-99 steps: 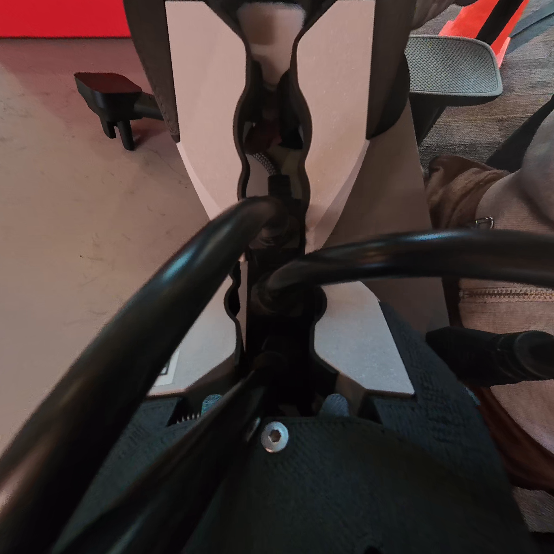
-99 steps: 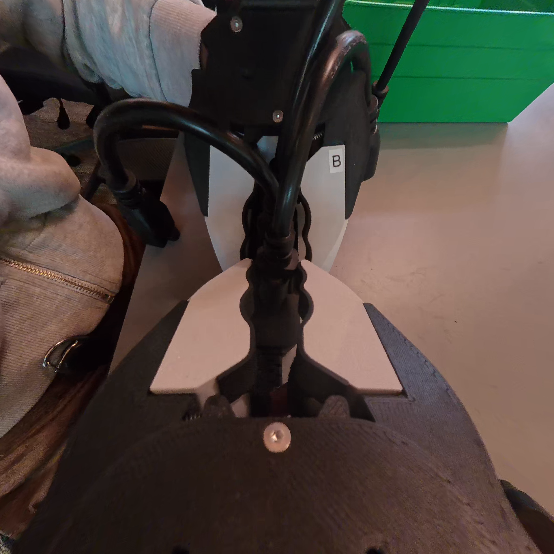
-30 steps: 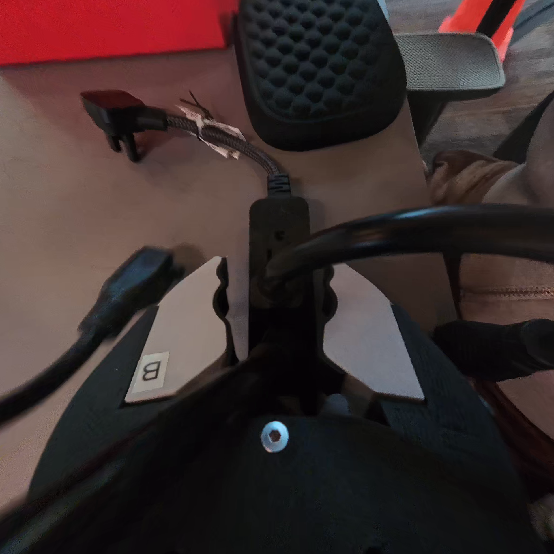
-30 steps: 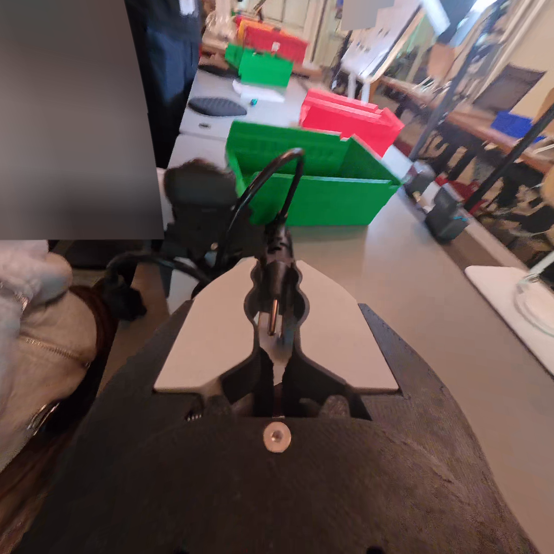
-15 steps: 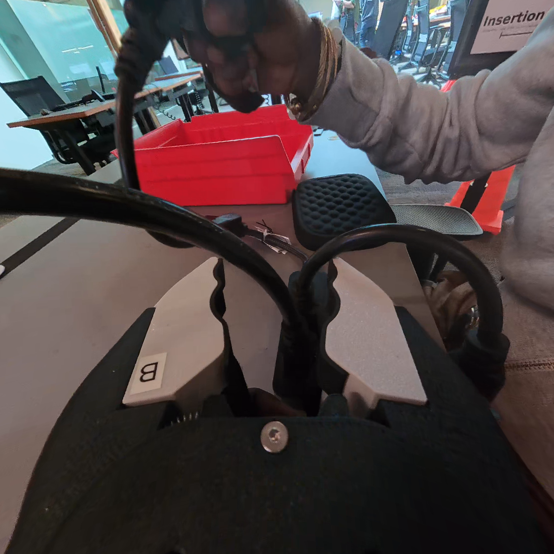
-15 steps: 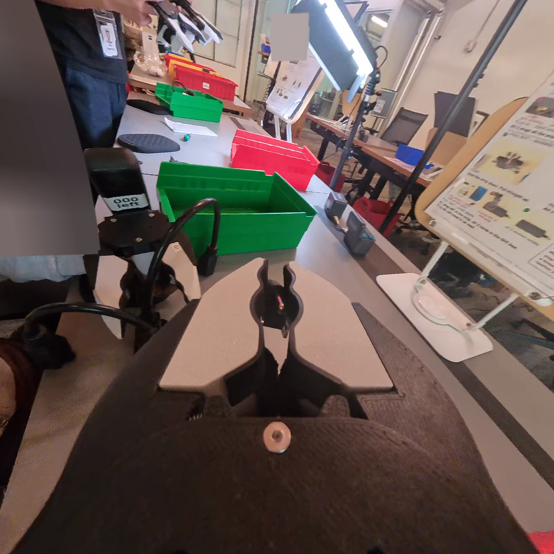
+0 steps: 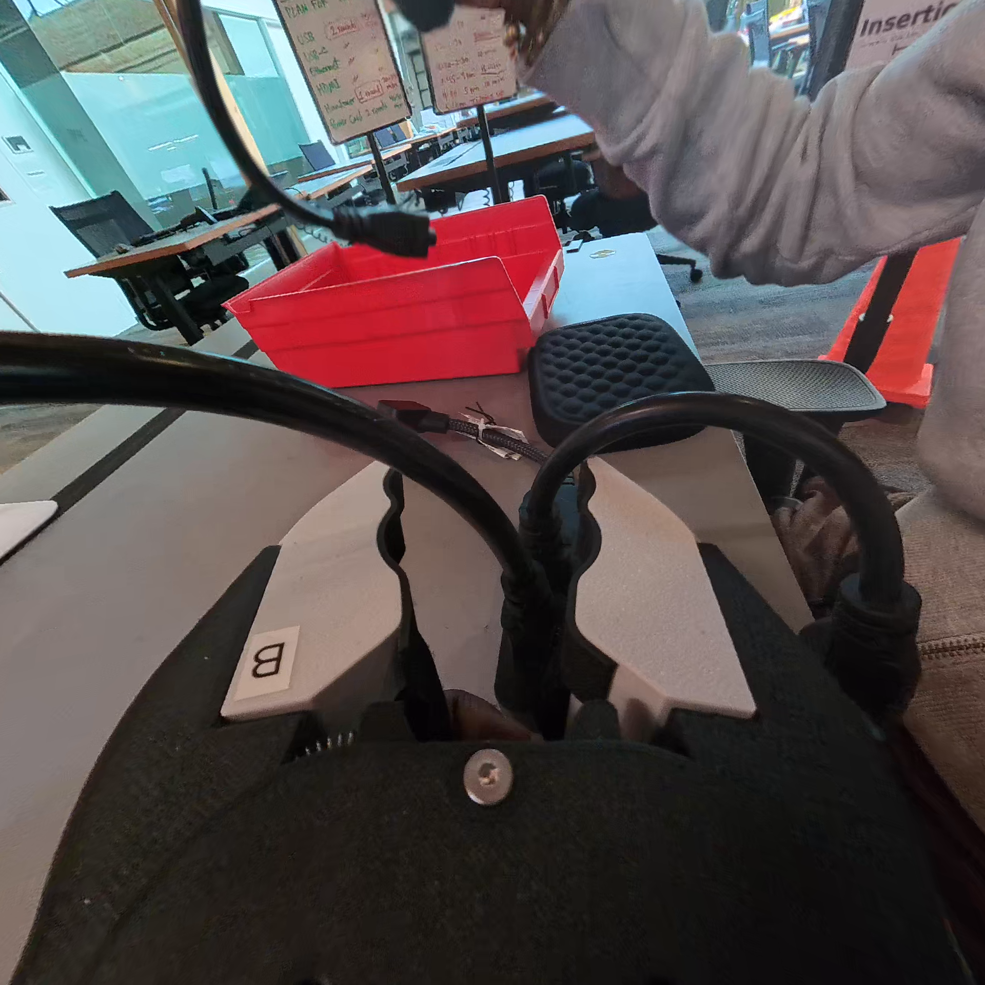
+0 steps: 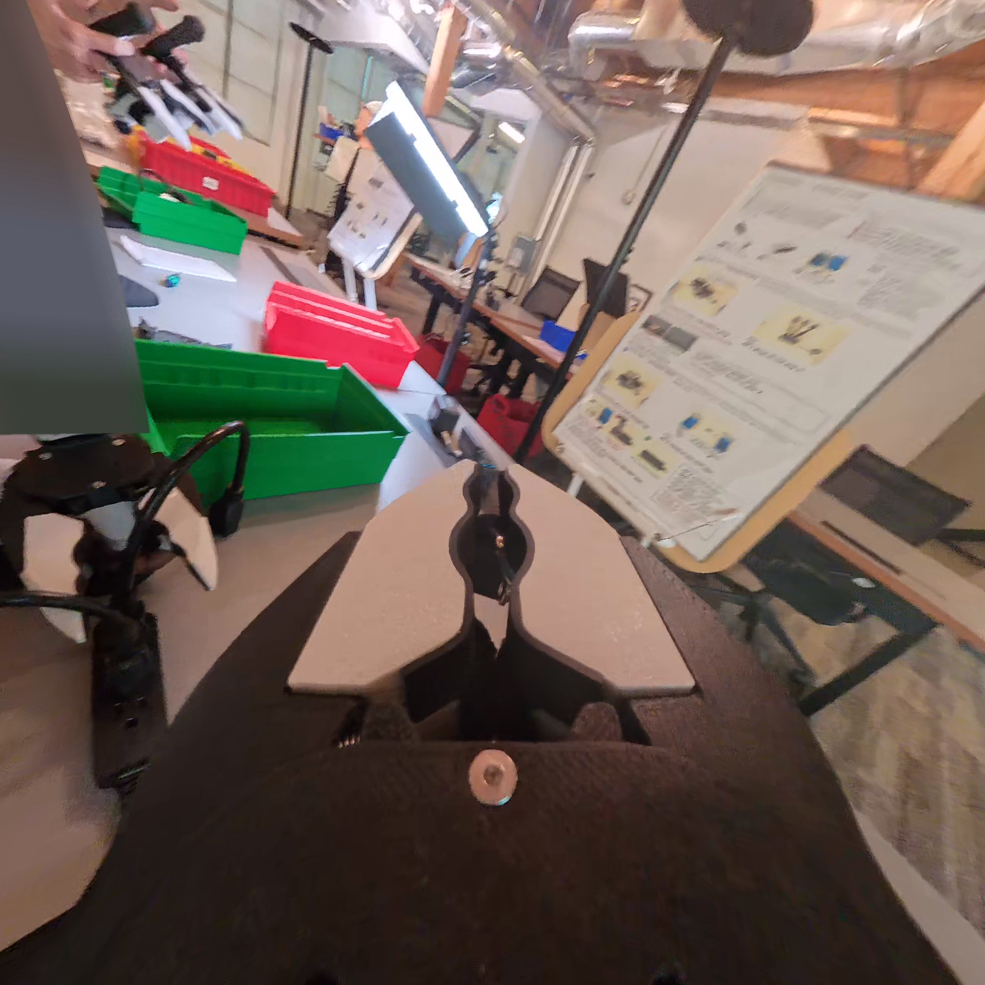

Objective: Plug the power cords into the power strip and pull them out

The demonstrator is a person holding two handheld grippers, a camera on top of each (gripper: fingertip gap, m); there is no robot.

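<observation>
Right gripper [image 8: 493,538] up close: fingers clamped on a black plug [image 8: 493,551], whose metal prongs point back toward the camera and slightly down, raised clear of the table [image 8: 298,533]. Its cord seems to run out past the fingertips; in the left wrist view a black cord [image 7: 224,122] hangs from the raised hand with a connector [image 7: 386,232] dangling over the red bin [image 7: 394,320].

Down to the left sits the left gripper [image 8: 114,538], jaws spread, loosely straddling the power strip [image 8: 125,687], which lies flat with its long axis running along the fingers. One looped cord [image 7: 719,426] is plugged in there.

So the strip lies low and left of the raised plug; the left gripper is far nearer it. Replugging means swinging the prongs down and leftward.
</observation>
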